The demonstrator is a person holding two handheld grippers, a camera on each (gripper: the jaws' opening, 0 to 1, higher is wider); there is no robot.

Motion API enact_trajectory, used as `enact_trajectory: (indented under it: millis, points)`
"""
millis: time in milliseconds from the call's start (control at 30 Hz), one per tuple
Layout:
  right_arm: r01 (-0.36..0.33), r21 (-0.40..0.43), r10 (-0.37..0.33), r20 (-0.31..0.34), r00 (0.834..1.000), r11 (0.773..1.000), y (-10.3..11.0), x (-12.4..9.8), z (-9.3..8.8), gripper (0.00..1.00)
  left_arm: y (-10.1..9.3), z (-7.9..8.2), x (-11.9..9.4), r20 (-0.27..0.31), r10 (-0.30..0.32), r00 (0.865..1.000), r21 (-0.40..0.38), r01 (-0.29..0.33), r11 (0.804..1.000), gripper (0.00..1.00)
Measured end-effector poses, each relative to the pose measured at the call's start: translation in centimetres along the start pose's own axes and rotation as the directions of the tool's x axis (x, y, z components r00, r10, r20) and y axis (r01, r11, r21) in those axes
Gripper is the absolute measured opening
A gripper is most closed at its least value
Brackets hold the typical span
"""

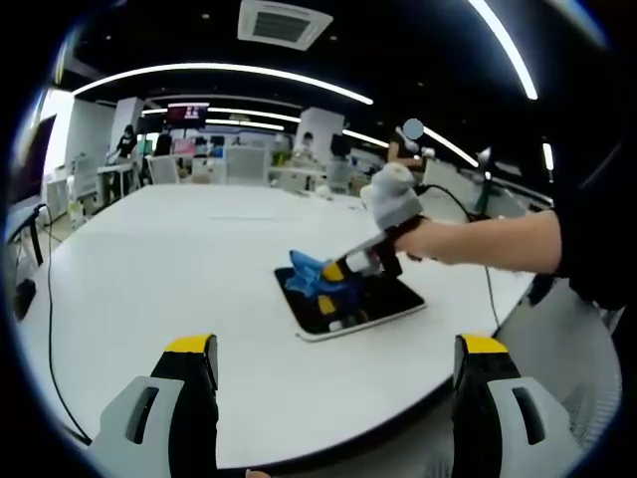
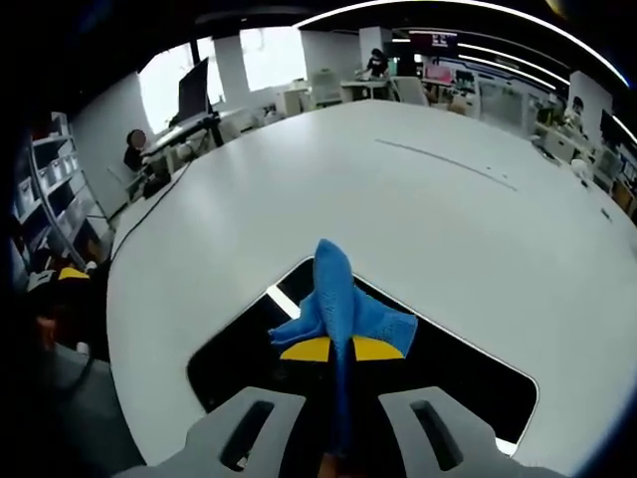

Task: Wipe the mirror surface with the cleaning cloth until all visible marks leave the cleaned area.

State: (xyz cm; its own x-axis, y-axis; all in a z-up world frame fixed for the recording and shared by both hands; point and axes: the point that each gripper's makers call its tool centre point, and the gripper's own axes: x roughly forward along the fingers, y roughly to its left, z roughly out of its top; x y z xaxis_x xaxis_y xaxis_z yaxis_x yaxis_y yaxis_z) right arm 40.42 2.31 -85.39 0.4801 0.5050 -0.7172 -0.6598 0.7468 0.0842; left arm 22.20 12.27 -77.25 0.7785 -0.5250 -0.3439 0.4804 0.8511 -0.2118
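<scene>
A flat mirror [image 1: 353, 304] with a white rim lies on the white table [image 1: 179, 269], reflecting the dark ceiling. My right gripper [image 1: 338, 271], held by a person's hand, reaches in from the right and presses a blue cloth [image 1: 311, 275] onto the mirror's far left part. In the right gripper view the mirror [image 2: 438, 373] lies right under the jaws, and my right gripper [image 2: 340, 351] is shut on the blue cloth [image 2: 338, 299], which sticks out ahead of its yellow tips. My left gripper [image 1: 333, 354] hovers open over the near table edge, well short of the mirror.
The table is big and round-cornered, with its near edge [image 1: 328, 448] just below my left jaws. A cable [image 1: 478, 224] trails from the right gripper. Desks, chairs and people [image 1: 127, 141] stand far behind. Shelves [image 2: 45, 199] stand beside the table in the right gripper view.
</scene>
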Motion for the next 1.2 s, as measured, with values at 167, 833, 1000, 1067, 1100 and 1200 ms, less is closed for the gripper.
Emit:
enact_trajectory:
  millis: [167, 833, 1000, 1067, 1100, 1200]
  points:
    - [-0.007, 0.009, 0.007, -0.003, 1.000, 1.000, 0.7, -0.4, -0.6, 0.00, 0.0, 0.1, 0.0, 0.004, 0.003, 1.000, -0.002, -0.003, 1.000, 0.99]
    - [-0.033, 0.083, 0.033, 0.010, 0.999, 0.996, 3.6, -2.7, -3.1, 0.00, 0.0, 0.4, 0.0, 0.019, -0.001, 1.000, -0.003, 0.001, 1.000, 0.99]
    - [-0.037, 0.080, 0.036, 0.013, 0.999, 0.996, 4.2, -3.2, -3.7, 0.00, -0.2, 0.4, 0.1, 0.015, -0.017, 1.000, -0.001, 0.017, 1.000, 0.99]
    - [-0.039, 0.083, 0.038, 0.015, 0.999, 0.996, 4.4, -3.4, -3.8, 0.00, -0.3, 0.3, 0.1, 0.013, -0.018, 1.000, -0.001, 0.018, 1.000, 0.99]
    - [-0.040, 0.085, 0.039, 0.016, 0.999, 0.996, 4.5, -3.4, -3.9, 0.00, -0.2, 0.3, 0.1, 0.011, -0.017, 1.000, -0.001, 0.017, 1.000, 0.99]
    - [-0.045, 0.083, 0.044, 0.018, 0.999, 0.996, 4.8, -3.6, -4.2, 0.00, -0.2, 0.2, 0.1, 0.011, -0.013, 1.000, -0.002, 0.014, 1.000, 0.99]
